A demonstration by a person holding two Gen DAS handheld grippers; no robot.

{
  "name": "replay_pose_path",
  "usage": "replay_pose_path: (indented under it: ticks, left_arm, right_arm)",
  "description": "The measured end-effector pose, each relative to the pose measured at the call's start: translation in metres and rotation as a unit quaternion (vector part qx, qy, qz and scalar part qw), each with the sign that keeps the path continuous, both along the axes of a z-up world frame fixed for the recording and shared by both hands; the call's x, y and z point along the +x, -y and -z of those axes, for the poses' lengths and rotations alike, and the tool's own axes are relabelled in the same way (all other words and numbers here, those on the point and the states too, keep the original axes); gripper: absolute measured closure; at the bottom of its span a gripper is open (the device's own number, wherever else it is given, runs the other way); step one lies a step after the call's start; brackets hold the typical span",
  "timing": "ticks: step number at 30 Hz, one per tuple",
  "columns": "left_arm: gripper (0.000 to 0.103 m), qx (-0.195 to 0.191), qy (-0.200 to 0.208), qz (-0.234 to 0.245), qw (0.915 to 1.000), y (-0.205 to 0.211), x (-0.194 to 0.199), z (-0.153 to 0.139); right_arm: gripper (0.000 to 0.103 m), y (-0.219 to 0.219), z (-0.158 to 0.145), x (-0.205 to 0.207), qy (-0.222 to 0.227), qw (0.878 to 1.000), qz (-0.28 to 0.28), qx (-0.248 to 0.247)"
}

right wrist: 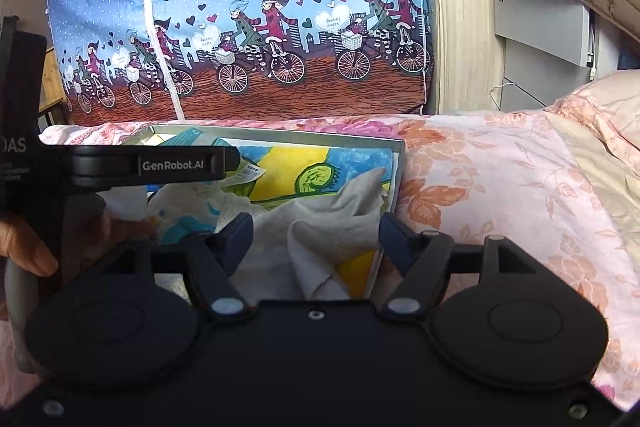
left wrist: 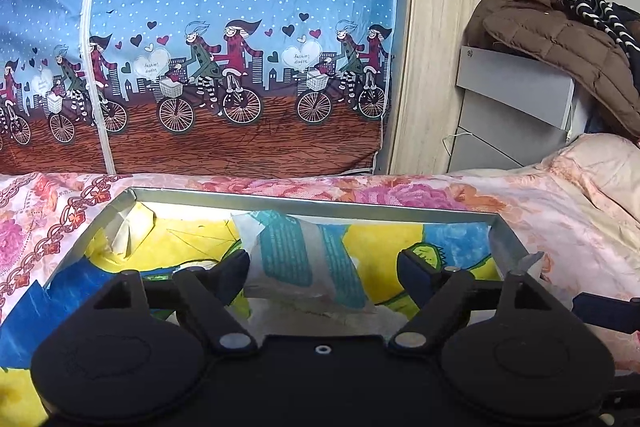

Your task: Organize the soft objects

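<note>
white towel (right wrist: 320, 227) crumpled at box (right wrist: 280, 135) right edge, between spread right claw (right wrist: 316, 239) fingers, untouched | left claw (left wrist: 324, 269) spread around teal packet (left wrist: 296, 251), far edge | box on bed (right wrist: 500, 187)

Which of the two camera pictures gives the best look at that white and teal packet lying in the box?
The left wrist view: the white and teal packet lies unobstructed between the open fingers of the left gripper. In the right wrist view only a teal corner peeks out behind the other gripper's black body.
</note>
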State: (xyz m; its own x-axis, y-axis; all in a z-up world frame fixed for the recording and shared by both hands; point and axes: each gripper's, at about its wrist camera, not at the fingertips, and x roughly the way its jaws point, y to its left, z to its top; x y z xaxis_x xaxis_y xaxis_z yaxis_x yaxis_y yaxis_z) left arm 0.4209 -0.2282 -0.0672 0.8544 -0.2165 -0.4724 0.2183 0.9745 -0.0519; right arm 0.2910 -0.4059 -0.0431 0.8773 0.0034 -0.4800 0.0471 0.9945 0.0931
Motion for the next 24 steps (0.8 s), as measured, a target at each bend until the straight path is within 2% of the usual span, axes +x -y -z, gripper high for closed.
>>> replay_pose_path:
  ticks: [4, 11, 20, 24]
  left_arm:
    - [0.021, 0.009, 0.005, -0.006, 0.9999, 0.0022, 0.0005, -0.001]
    - [0.021, -0.001, -0.015, -0.017, 0.9997, -0.0019, 0.0045, 0.0002]
    - [0.02, 0.009, -0.009, -0.002, 0.9999, 0.0023, 0.001, 0.001]
    - [0.02, 0.004, -0.016, -0.014, 0.9998, -0.001, 0.0045, 0.0017]
  right_arm:
    - [0.039, 0.0013, -0.0004, -0.002, 0.001, 1.0, 0.002, -0.001]
    - [0.034, 0.0021, -0.0003, -0.0032, 0.002, 1.0, 0.002, -0.001]
    - [0.029, 0.002, -0.0011, -0.0057, 0.004, 1.0, 0.003, -0.003]
    - [0.027, 0.0025, -0.0018, -0.0061, 0.005, 1.0, 0.002, -0.004]
